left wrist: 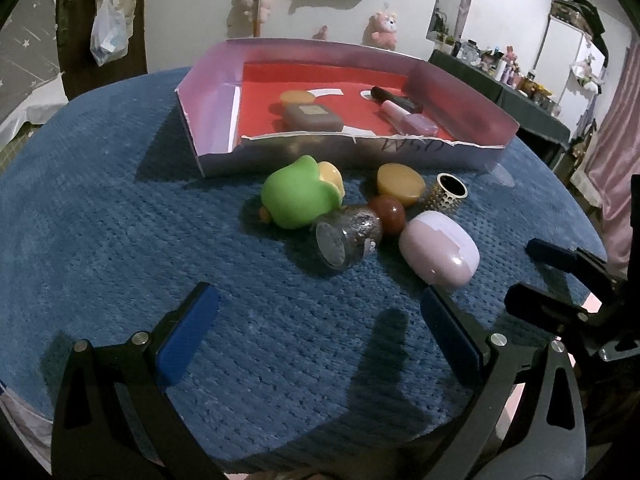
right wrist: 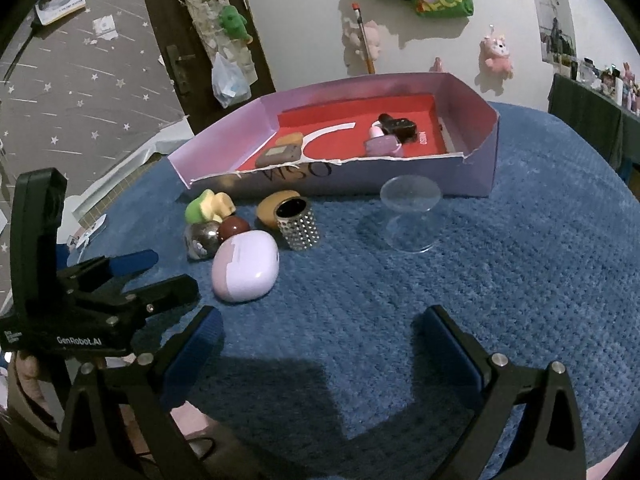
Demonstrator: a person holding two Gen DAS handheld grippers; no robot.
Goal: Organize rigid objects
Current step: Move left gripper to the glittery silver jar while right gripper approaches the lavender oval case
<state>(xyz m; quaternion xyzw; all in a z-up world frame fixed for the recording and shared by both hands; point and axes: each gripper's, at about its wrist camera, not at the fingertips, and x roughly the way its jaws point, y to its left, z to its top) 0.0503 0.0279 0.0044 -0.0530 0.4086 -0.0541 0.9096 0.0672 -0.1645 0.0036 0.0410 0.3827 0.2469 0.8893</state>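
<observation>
Your jaws are wide open and empty. A lilac case (left wrist: 439,251) lies nearest your left gripper (left wrist: 316,336); the box (left wrist: 208,120) holds bottles (left wrist: 408,120).

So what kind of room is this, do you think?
Most likely a lived-in room at home, perhaps a bedroom. Plush toys hang on the wall, a side table is crowded with small bottles and jars, and the work surface is a soft blue cover.
</observation>
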